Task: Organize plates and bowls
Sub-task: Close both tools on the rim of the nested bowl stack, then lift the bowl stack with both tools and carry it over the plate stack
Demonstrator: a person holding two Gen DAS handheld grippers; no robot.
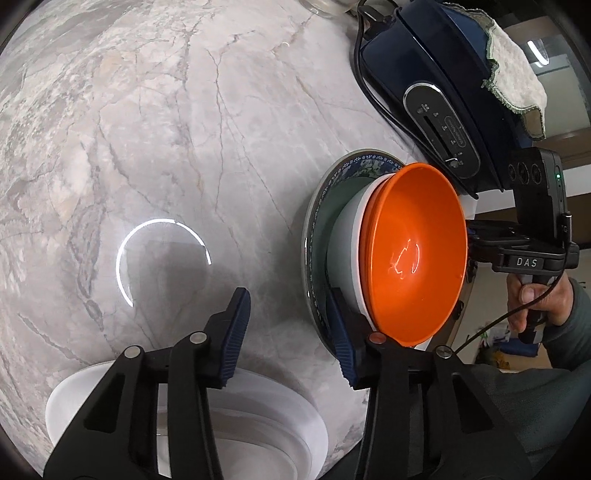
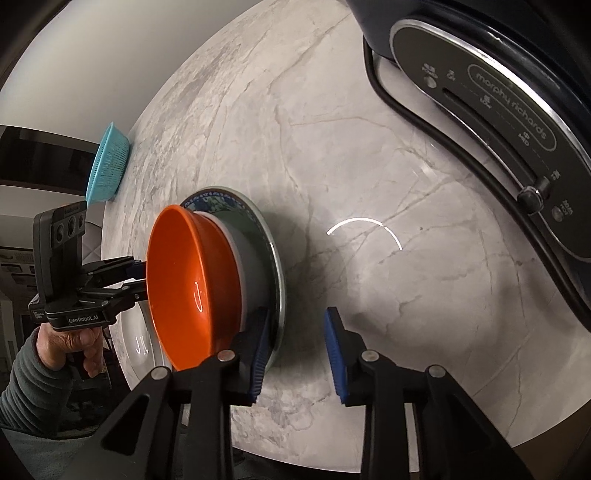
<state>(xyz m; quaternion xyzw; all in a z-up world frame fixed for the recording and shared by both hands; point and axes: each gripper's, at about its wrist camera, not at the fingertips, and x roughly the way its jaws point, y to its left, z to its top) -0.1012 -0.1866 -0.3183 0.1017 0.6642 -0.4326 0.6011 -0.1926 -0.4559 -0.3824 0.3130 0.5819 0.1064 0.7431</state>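
An orange bowl point(image 1: 413, 254) sits nested in a white bowl point(image 1: 347, 240) on a blue-patterned plate point(image 1: 351, 164), all on the marble table. My left gripper point(image 1: 286, 310) is open at the plate's near edge; its right finger lies over the plate beside the white bowl, the rim just inside the gap, and no pad presses it. From the other side my right gripper point(image 2: 295, 325) is open too, its left finger over the same plate point(image 2: 275, 258) next to the orange bowl point(image 2: 188, 280). A white dish point(image 1: 266, 417) lies below the left gripper.
A navy electric cooker point(image 2: 491, 122) with a black cord point(image 1: 373, 96) stands close behind the stack, a cloth point(image 1: 517, 62) on its lid. A teal basket point(image 2: 107, 166) sits at the table's far edge. A glass point(image 1: 325, 7) stands at the back. Bare marble point(image 1: 147, 129) spreads left.
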